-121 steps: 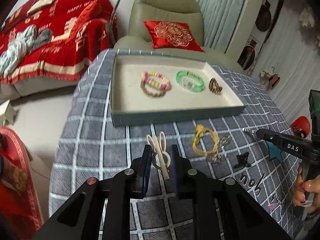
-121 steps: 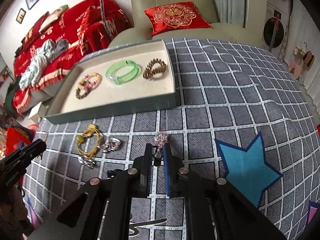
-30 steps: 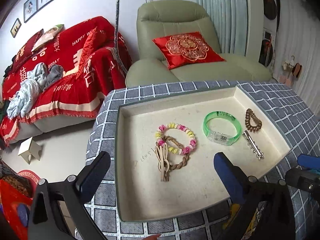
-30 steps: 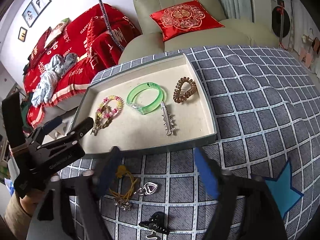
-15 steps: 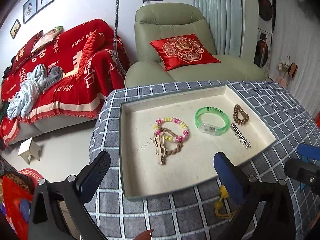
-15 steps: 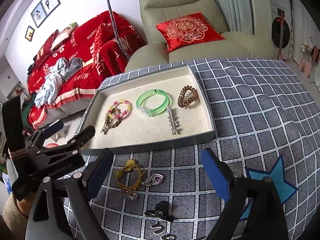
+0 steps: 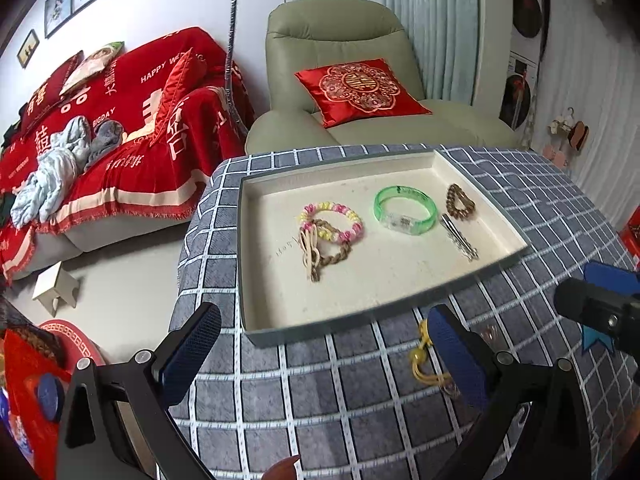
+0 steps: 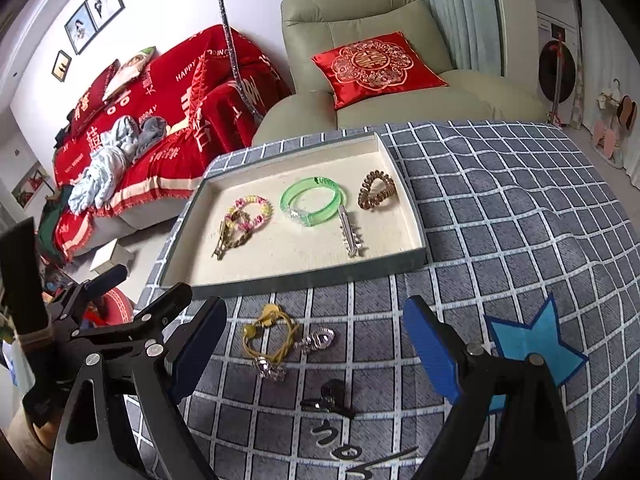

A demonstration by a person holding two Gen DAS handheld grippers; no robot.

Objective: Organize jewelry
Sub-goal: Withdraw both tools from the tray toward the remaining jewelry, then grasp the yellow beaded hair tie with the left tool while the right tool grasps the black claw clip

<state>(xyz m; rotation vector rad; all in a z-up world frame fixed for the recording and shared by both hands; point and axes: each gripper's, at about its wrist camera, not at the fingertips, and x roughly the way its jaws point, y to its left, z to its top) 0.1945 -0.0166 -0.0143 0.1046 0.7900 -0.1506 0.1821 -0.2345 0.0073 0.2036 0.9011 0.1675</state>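
Observation:
A grey-rimmed tray (image 7: 404, 312) (image 8: 304, 278) on the checked table holds a pink-yellow bead bracelet (image 7: 332, 222) (image 8: 250, 212), a cream hair clip (image 7: 310, 254), a green bangle (image 7: 404, 210) (image 8: 314, 200), a brown coil tie (image 7: 460, 202) (image 8: 376, 190) and a silver clip (image 7: 460, 238) (image 8: 351, 236). In front of the tray lie a yellow cord bracelet (image 8: 268, 336) (image 7: 424, 364), silver charms (image 8: 316, 340) and a black clip (image 8: 330, 398). My left gripper (image 7: 324, 354) and right gripper (image 8: 316, 350) are both open and empty, above the table before the tray.
A blue star patch (image 8: 532, 340) marks the cloth at right. A green armchair (image 7: 340, 80) with a red cushion and a red-covered sofa (image 7: 100, 120) stand behind the table. The table's left edge (image 7: 180, 280) drops to the floor.
Both grippers let go of their clips, which now lie in the tray, and opened wide. Both have since drawn back from the tray toward the near side of the table.

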